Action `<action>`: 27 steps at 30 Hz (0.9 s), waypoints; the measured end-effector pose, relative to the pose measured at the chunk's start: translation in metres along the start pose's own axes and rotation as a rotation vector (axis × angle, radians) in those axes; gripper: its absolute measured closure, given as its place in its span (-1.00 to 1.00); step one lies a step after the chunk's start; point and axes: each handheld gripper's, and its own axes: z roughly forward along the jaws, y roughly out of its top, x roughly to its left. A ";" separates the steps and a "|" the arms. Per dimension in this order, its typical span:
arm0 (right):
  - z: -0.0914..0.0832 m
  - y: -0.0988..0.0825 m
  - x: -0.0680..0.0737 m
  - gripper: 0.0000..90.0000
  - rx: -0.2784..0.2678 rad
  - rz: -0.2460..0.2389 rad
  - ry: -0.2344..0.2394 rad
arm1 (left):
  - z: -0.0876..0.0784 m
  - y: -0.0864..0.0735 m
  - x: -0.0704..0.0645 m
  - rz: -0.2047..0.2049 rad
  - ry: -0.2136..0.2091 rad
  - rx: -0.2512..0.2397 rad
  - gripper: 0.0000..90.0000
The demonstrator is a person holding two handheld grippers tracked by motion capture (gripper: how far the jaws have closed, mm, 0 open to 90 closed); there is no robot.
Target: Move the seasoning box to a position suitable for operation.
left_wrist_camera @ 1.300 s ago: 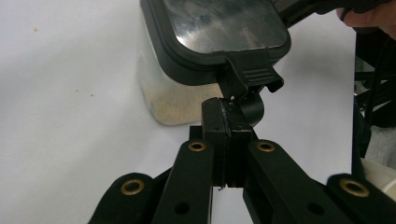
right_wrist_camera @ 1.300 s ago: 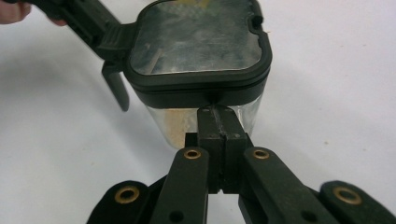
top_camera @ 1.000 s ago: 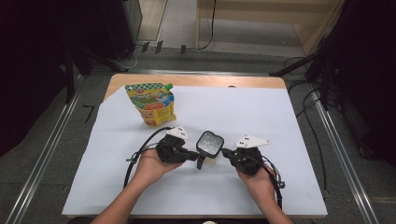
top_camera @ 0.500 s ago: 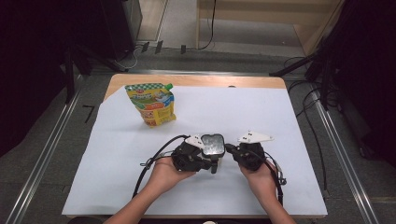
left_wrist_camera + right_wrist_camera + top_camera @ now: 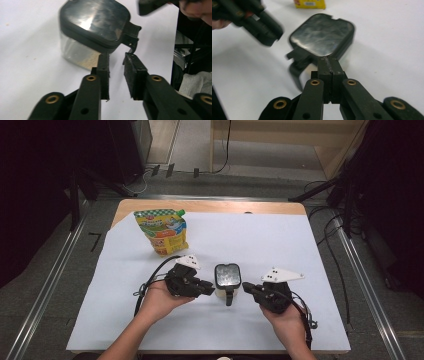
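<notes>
High view: small clear container (image 5: 227, 279) with a dark lid stood near the middle of the bench (image 5: 300, 240), toward its near edge, latch tab pointing at the person. Left gripper (image 5: 210, 286) lay just left of it, right gripper (image 5: 248, 290) just right. A yellow pouch (image 5: 162, 231) stood well apart toward the far left corner.

Left gripper view: jaws had just been opening, a narrow gap, nothing between them; fingertips (image 5: 103, 60) just short of the container (image 5: 95, 27).

Right gripper view: jaws pressed together, empty, tips at the lid's edge; contact unclear.
</notes>
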 end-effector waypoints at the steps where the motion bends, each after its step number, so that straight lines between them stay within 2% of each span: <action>1: -0.001 -0.001 0.003 1.00 0.001 -0.010 0.007 | -0.001 -0.001 0.001 -0.006 0.007 0.001 0.63; 5: -0.002 -0.008 0.017 1.00 0.012 -0.012 0.041 | -0.008 -0.003 0.010 -0.020 0.015 -0.004 0.42; 7: 0.000 -0.010 0.023 1.00 0.019 -0.027 0.050 | -0.010 -0.004 0.013 -0.018 0.028 -0.026 0.27; 11: 0.009 -0.011 0.034 1.00 0.029 -0.056 0.068 | -0.011 -0.005 0.017 -0.014 0.027 -0.029 0.10; 14: 0.018 -0.012 0.038 1.00 0.041 -0.046 0.087 | -0.011 -0.006 0.017 0.004 0.030 -0.028 0.04; 16: 0.025 -0.013 0.042 1.00 0.050 -0.052 0.096 | -0.010 -0.006 0.018 0.002 0.029 -0.029 0.00; 18: 0.032 -0.015 0.045 1.00 0.058 -0.063 0.088 | -0.010 -0.006 0.019 0.003 0.035 -0.022 -0.03; 23: 0.043 -0.017 0.044 1.00 0.062 -0.044 0.072 | -0.010 -0.007 0.020 0.013 0.035 -0.026 -0.10; 24: 0.044 -0.018 0.043 1.00 0.057 -0.040 0.083 | -0.010 -0.007 0.020 0.011 0.034 -0.028 -0.11; 27: 0.045 -0.018 0.046 1.00 0.063 -0.059 0.066 | -0.011 -0.007 0.021 0.009 0.043 -0.024 -0.11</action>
